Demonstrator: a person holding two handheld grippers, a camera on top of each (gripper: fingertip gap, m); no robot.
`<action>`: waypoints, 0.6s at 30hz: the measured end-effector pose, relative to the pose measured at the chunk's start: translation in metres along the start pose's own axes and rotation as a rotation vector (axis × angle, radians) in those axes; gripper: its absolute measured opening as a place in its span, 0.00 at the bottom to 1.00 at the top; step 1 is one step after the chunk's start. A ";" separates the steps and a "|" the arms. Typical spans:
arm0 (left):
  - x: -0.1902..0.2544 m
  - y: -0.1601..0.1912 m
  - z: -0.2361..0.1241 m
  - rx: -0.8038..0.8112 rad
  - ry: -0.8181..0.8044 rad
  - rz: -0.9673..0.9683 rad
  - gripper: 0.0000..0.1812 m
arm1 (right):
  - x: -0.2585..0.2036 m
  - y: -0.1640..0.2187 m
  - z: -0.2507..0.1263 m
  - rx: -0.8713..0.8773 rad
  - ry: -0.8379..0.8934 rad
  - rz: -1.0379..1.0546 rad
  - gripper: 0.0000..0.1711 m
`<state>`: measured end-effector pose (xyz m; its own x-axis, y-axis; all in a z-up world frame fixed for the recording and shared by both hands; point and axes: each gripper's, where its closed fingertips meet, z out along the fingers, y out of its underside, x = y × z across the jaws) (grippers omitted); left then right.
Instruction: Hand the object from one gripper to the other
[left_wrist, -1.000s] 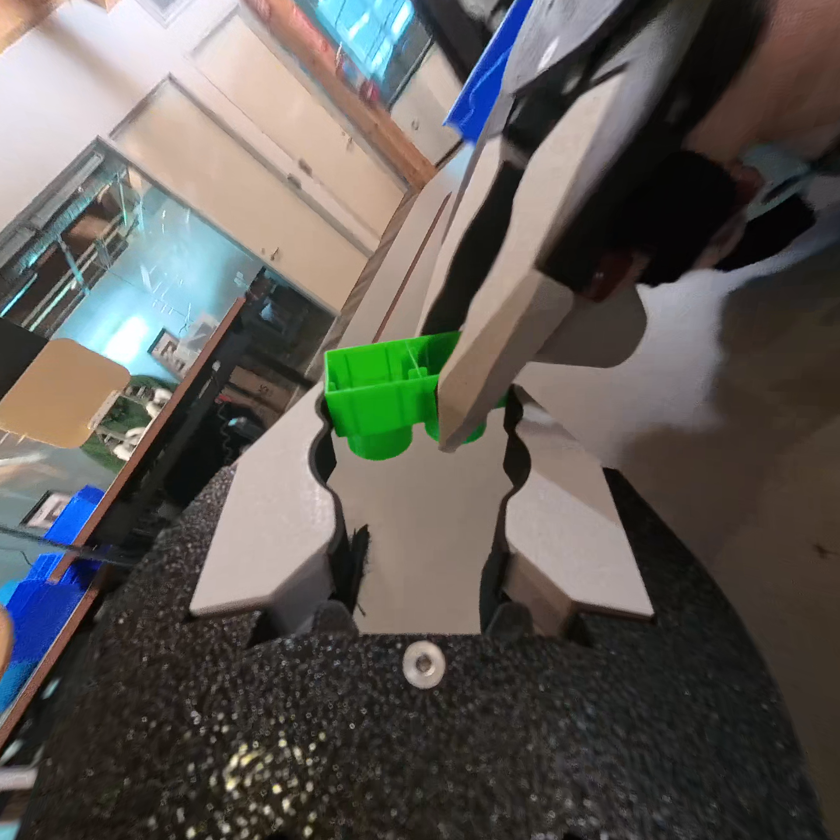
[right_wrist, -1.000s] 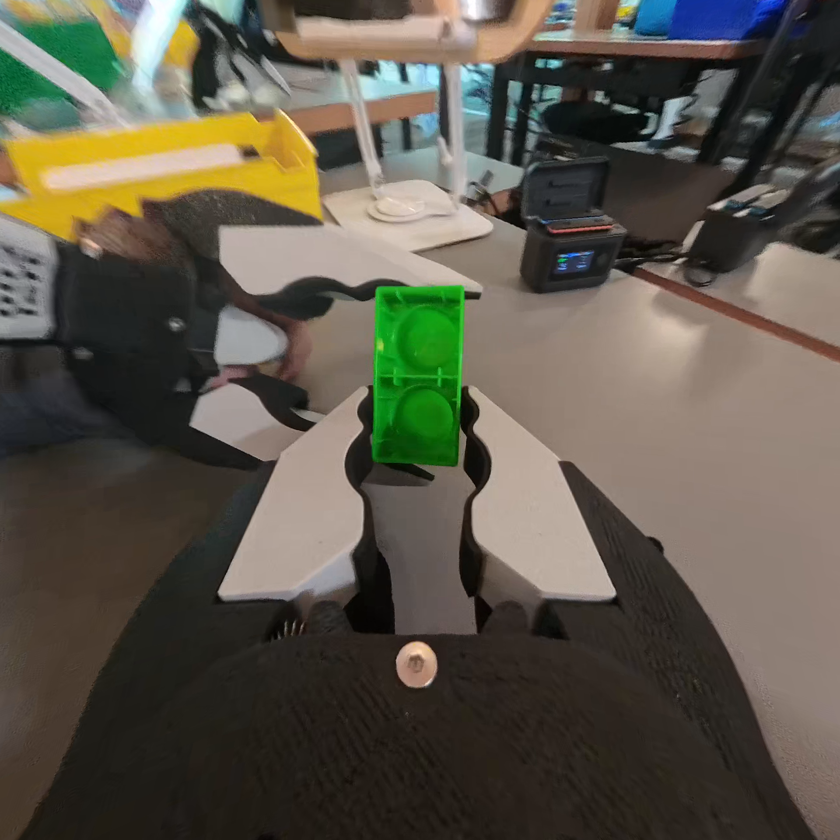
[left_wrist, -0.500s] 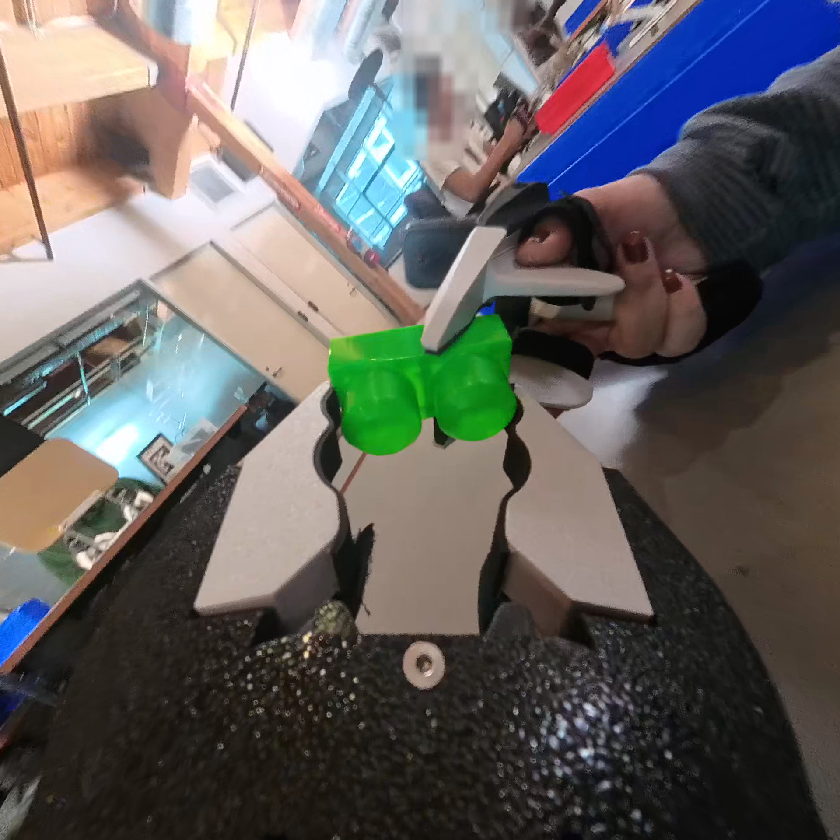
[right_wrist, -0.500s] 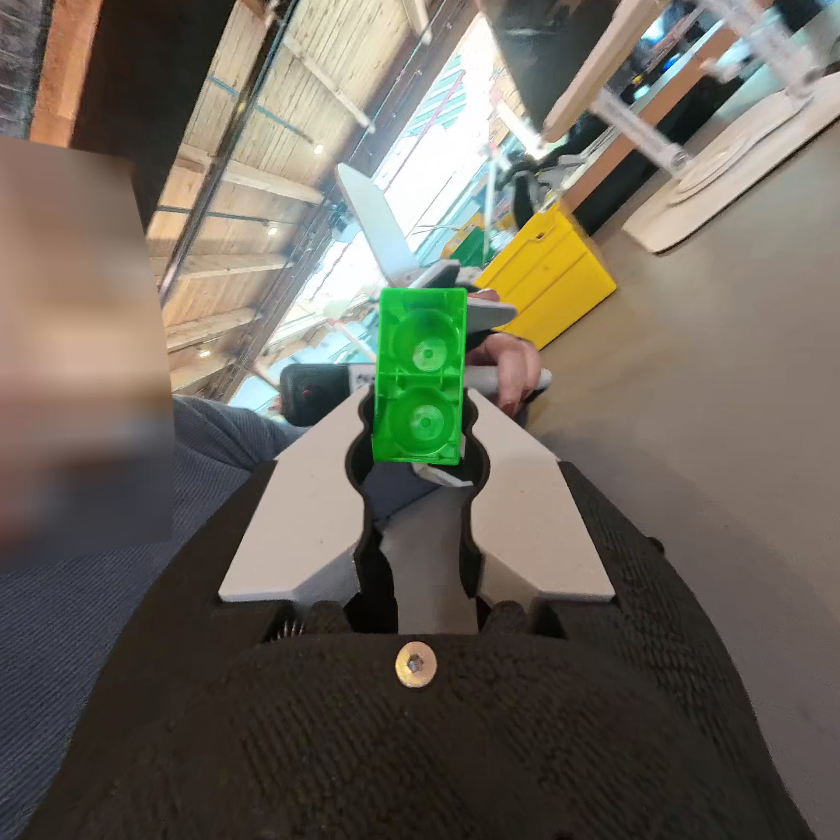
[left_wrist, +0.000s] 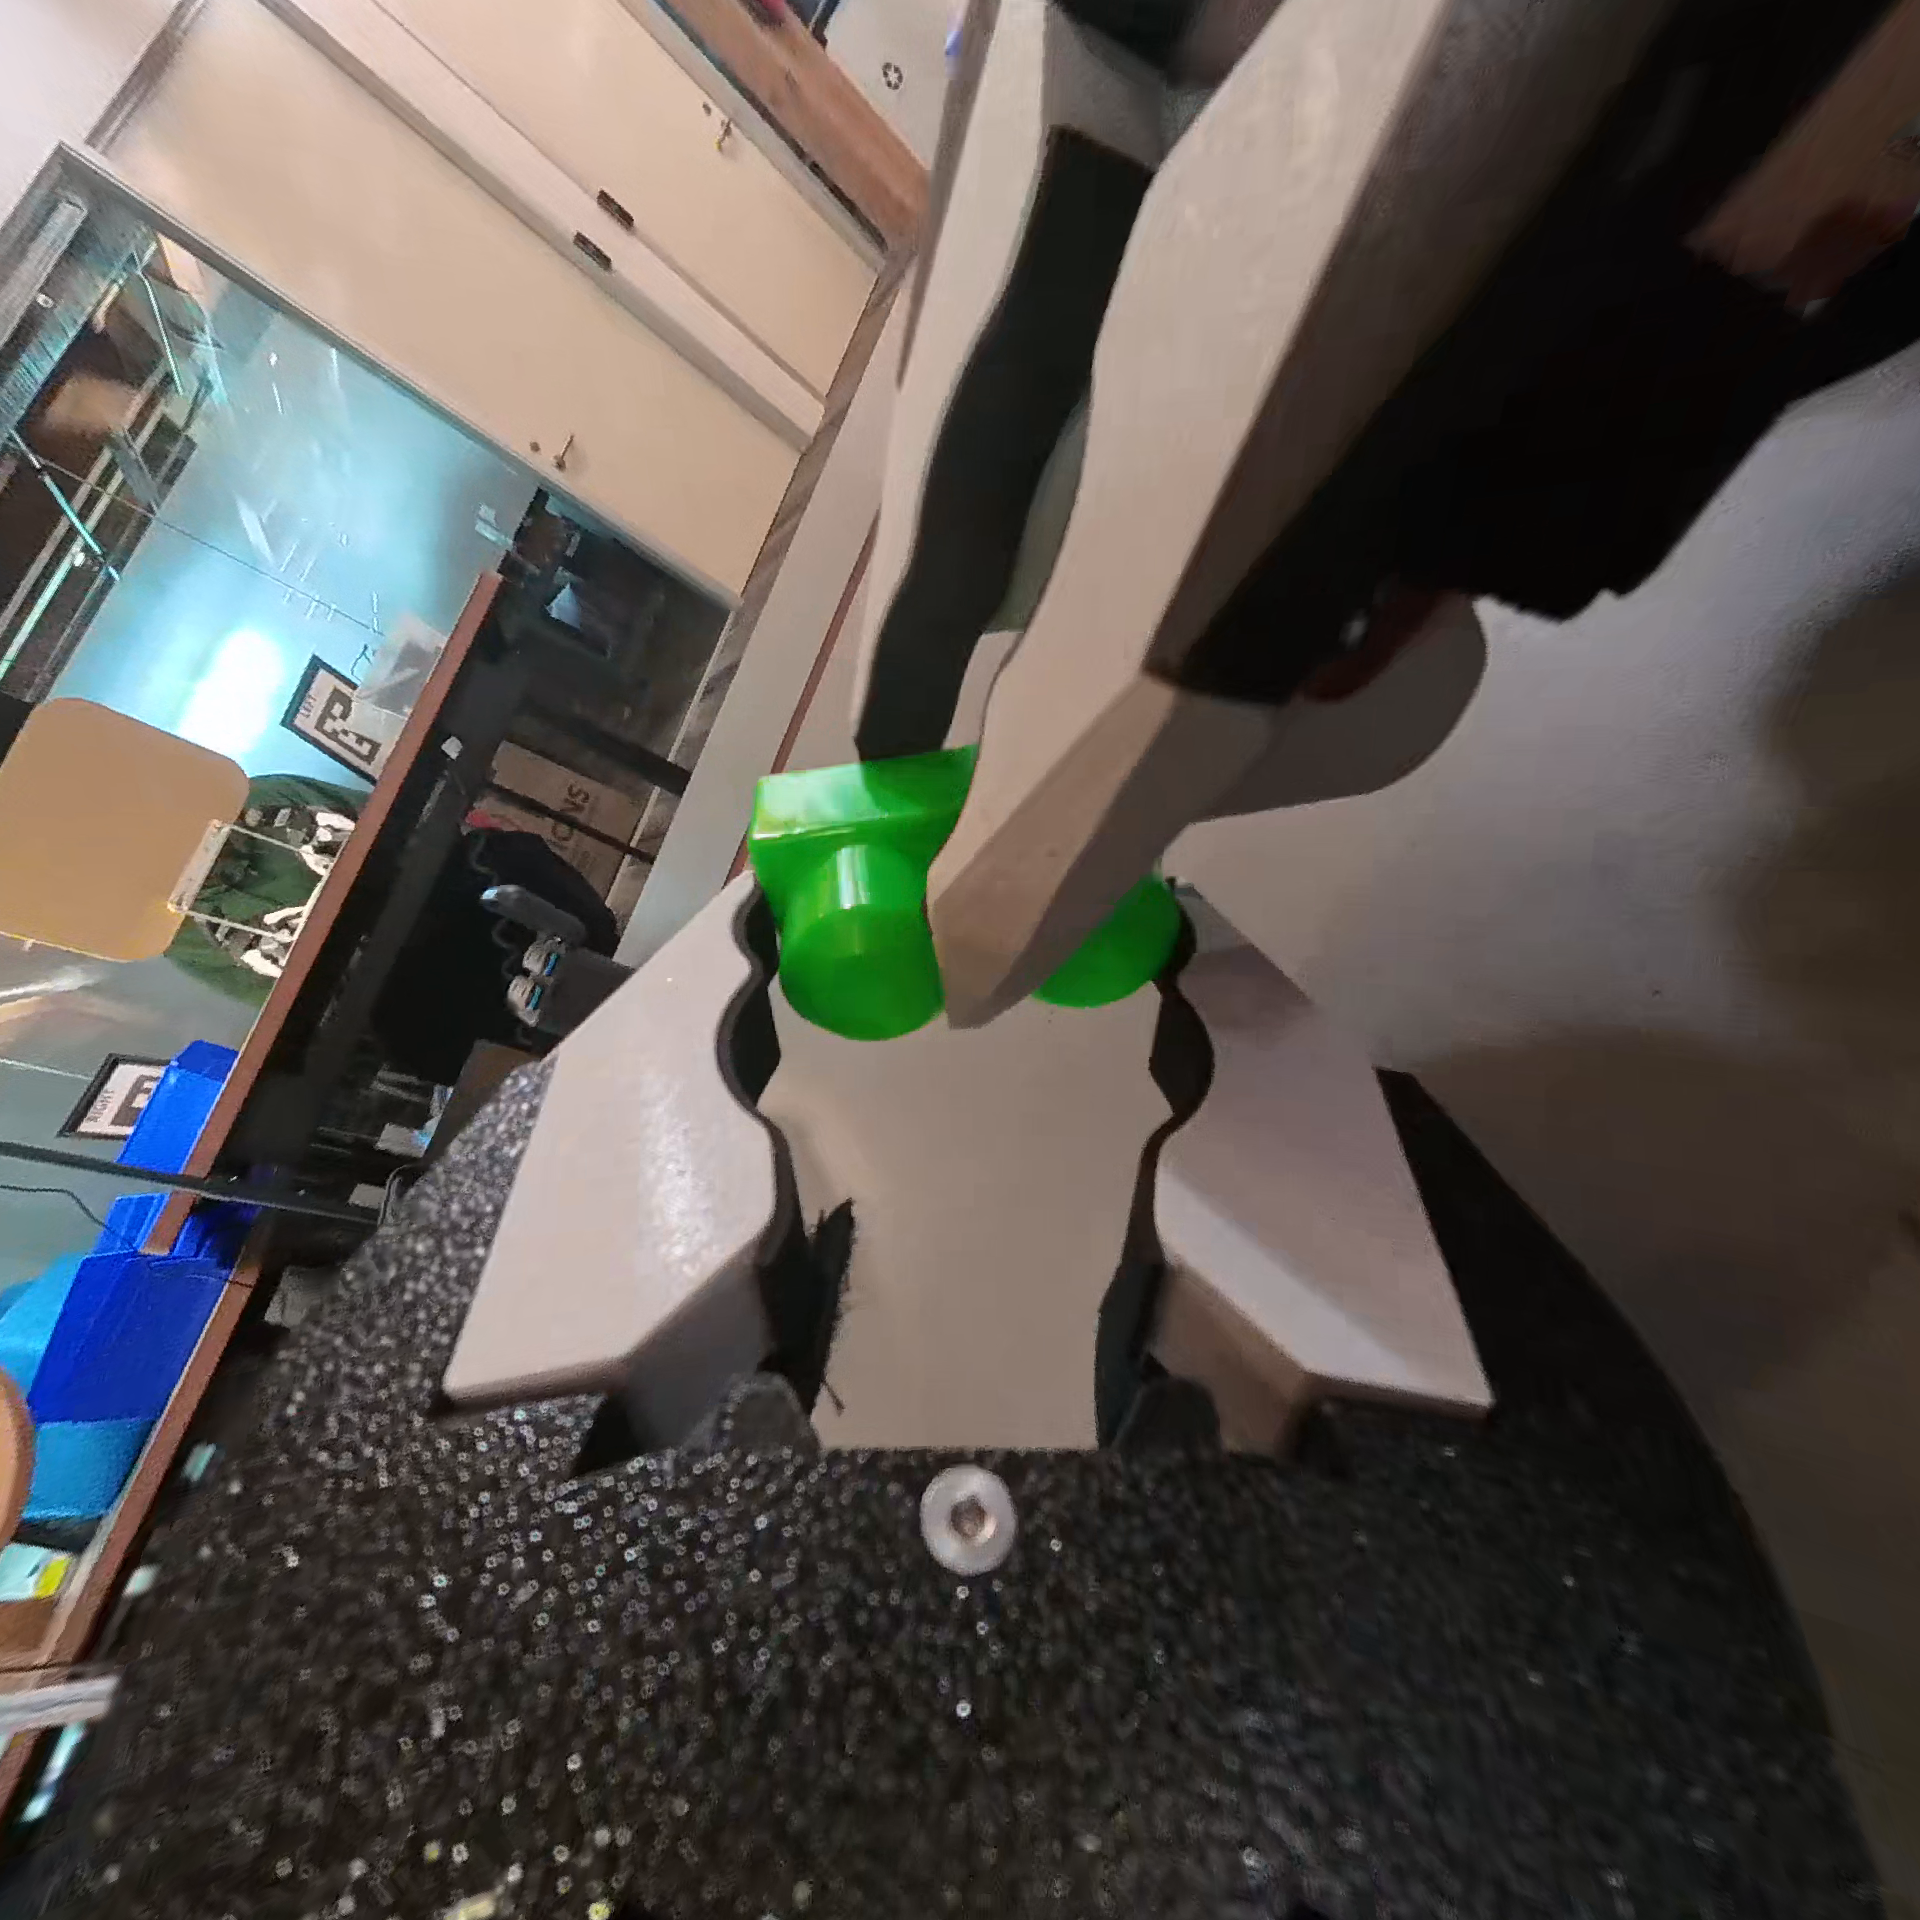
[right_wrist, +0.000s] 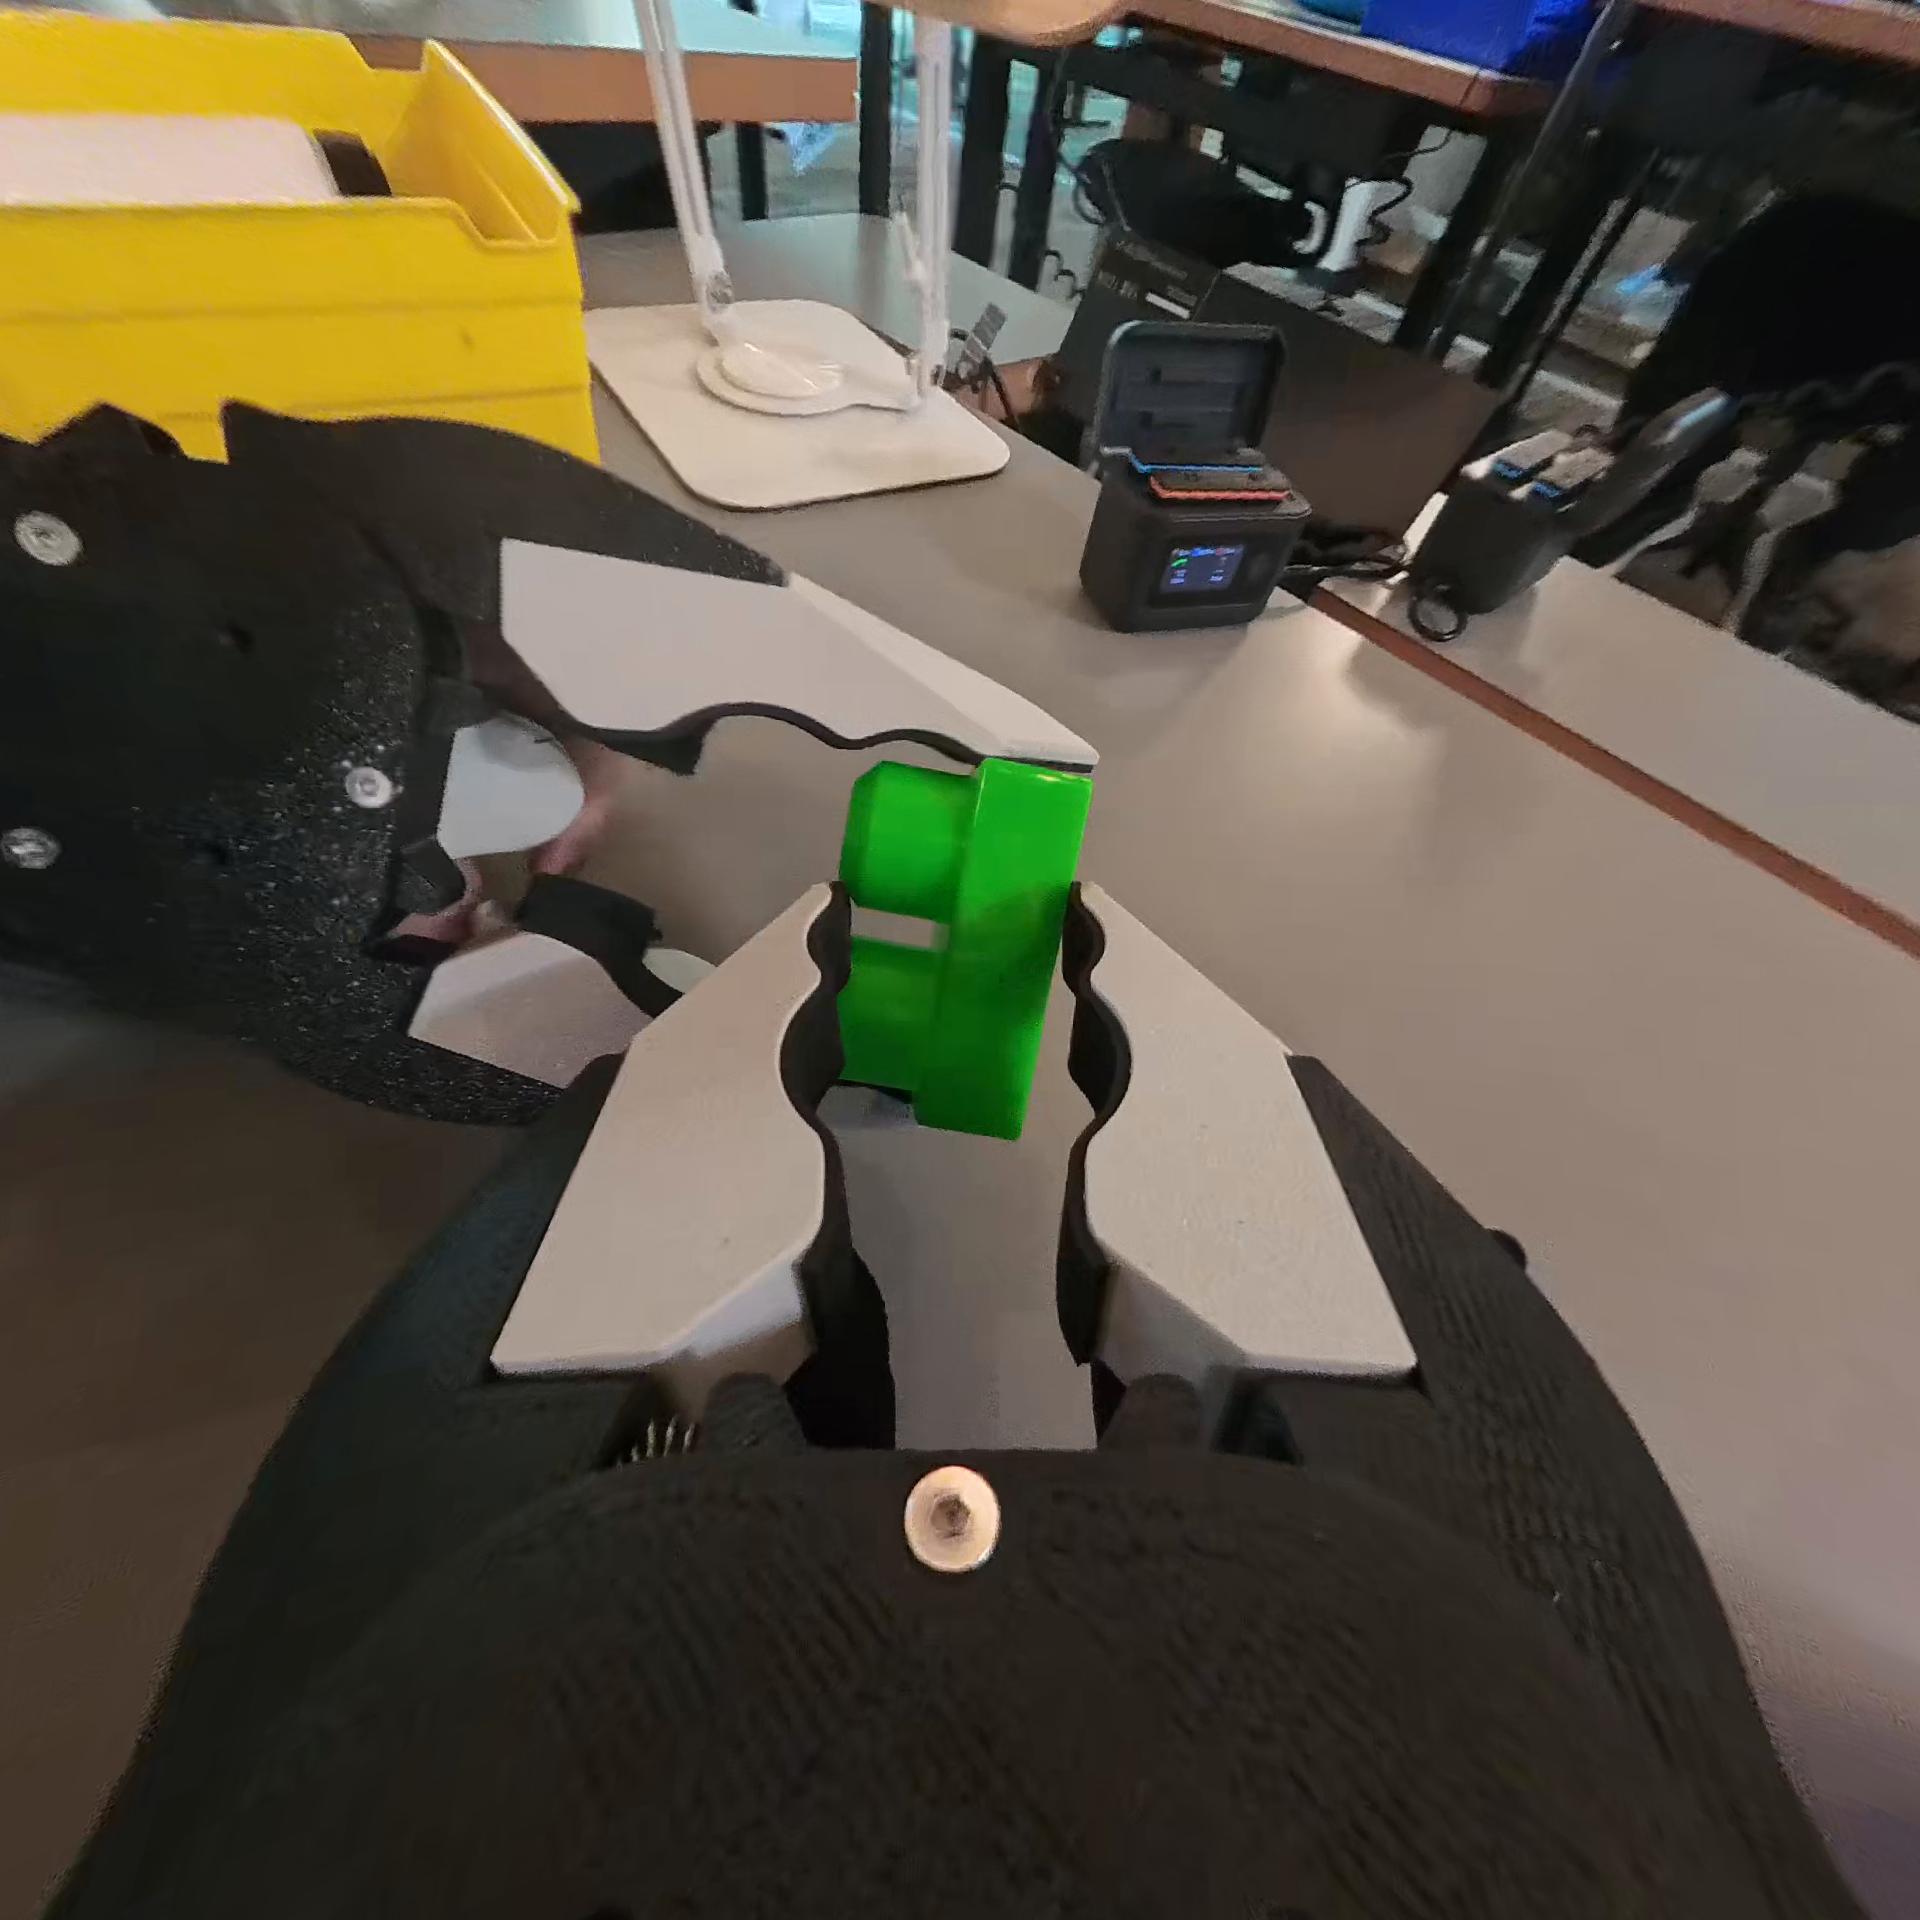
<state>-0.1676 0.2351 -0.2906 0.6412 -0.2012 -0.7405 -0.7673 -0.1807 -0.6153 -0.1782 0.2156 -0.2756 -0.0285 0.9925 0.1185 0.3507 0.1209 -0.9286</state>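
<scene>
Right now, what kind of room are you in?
Probably a workshop or lab. On the grey table sit a yellow bin, a white stand and black charger boxes. The other view shows blue bins and wall cabinets.

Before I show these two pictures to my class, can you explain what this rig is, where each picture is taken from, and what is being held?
A person holds two hand-held grippers, each with two grey fingers and a camera looking along them. One picture looks along the left gripper, the other along the right gripper. The right gripper clamps a green block above a grey table. The left gripper's fingers straddle the block; whether they grip it is unclear. On the table stand a yellow bin, a white lamp base and a black charger case.
</scene>
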 end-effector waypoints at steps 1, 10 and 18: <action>0.001 -0.002 -0.001 0.021 0.010 -0.007 0.39 | -0.001 0.000 -0.001 0.006 -0.037 0.041 0.23; -0.001 -0.032 -0.018 0.281 0.020 -0.066 0.45 | -0.018 -0.025 -0.031 0.185 -0.723 0.859 0.22; 0.001 -0.026 -0.012 0.206 0.042 -0.070 0.42 | -0.013 -0.020 -0.027 0.188 -0.706 0.873 0.23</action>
<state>-0.1473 0.2279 -0.2718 0.6896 -0.2361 -0.6846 -0.7039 0.0036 -0.7103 -0.1595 0.2000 -0.2496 -0.3847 0.5187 -0.7635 0.3651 -0.6742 -0.6420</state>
